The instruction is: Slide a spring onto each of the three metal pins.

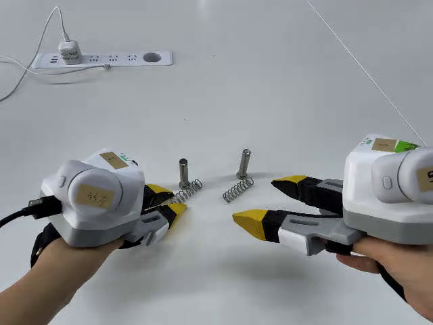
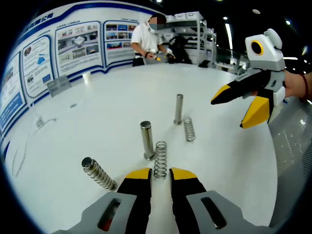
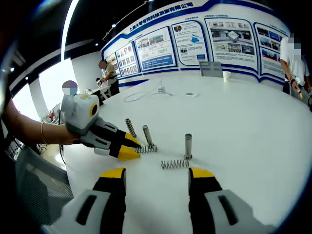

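Two bare metal pins stand upright on the white table, one (image 1: 183,172) left of the other (image 1: 245,163). Beside each lies a loose spring, the left spring (image 1: 187,191) and the right spring (image 1: 237,189). A third pin (image 2: 97,173) wears a spring along its length; it also shows in the right gripper view as the sleeved pin (image 3: 130,127). My left gripper (image 1: 170,200) has its jaws drawn in to about the width of the left spring (image 2: 160,159), around its near end. My right gripper (image 1: 268,200) is held wide open just right of the right spring (image 3: 174,164), with nothing in it.
A white power strip (image 1: 101,59) with a plugged charger and its cable lies at the far left of the table. A thin white cord (image 1: 365,71) runs across the far right. A person (image 2: 146,39) stands beyond the table's far edge.
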`<state>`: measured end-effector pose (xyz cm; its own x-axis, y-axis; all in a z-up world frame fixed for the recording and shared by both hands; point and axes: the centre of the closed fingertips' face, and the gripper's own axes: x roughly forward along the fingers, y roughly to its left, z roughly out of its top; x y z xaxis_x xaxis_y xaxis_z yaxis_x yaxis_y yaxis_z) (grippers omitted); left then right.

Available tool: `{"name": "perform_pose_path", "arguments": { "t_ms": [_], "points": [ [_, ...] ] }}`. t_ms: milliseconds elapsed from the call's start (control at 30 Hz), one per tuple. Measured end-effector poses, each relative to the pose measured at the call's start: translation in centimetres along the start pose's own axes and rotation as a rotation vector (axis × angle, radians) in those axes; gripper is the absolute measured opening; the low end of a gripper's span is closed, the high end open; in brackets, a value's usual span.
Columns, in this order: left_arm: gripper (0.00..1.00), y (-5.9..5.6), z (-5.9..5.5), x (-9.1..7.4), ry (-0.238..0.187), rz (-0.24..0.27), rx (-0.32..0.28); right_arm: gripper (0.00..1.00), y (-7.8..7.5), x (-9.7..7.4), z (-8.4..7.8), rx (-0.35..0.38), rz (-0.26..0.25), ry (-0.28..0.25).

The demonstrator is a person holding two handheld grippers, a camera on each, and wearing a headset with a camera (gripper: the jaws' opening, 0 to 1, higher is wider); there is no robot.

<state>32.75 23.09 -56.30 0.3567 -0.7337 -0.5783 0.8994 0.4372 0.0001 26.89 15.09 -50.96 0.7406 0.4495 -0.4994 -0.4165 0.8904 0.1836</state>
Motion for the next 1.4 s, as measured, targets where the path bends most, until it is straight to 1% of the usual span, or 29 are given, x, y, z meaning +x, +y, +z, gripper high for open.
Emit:
{"name": "perform_pose_path", "arguments": {
  "t_ms": [167,400,500,633,700,833,1000,1100,1300,1400],
  "points": [
    [0.12,0.0,0.1,0.2,0.0,-0.001,0.009,0.52,-0.1,0.0,0.0,0.008,-0.003,0.0],
    [0.11,-0.1,0.1,0.0,0.003,0.002,0.022,0.52,-0.2,0.0,0.0,0.014,-0.004,-0.001],
    [0.11,-0.4,0.0,-0.2,0.003,0.0,0.035,0.52,-0.3,0.0,0.1,0.015,-0.01,-0.003],
    [0.1,-1.1,0.3,-0.8,-0.024,-0.021,0.029,0.52,-0.4,0.0,0.4,0.043,-0.018,-0.017],
    [0.1,-1.5,0.4,-1.2,-0.031,-0.026,0.042,0.52,-0.3,-0.1,0.7,0.051,-0.015,-0.027],
    [0.1,-1.9,0.6,-1.8,-0.044,-0.03,0.053,0.5,-0.2,-0.1,1.2,0.072,-0.011,-0.047],
    [0.1,-2.2,1.3,-2.9,-0.073,-0.028,0.055,0.48,0.1,0.0,1.9,0.096,0.0,-0.068],
    [0.1,-2.4,1.7,-3.4,-0.092,-0.028,0.056,0.47,0.4,0.0,2.2,0.102,0.012,-0.077],
    [0.1,-3.0,2.5,-4.4,-0.14,-0.026,0.064,0.45,1.1,0.2,3.1,0.144,0.042,-0.108],
    [0.1,-3.2,2.6,-4.6,-0.152,-0.03,0.073,0.43,1.3,0.3,3.4,0.15,0.052,-0.12]
  ]
}}
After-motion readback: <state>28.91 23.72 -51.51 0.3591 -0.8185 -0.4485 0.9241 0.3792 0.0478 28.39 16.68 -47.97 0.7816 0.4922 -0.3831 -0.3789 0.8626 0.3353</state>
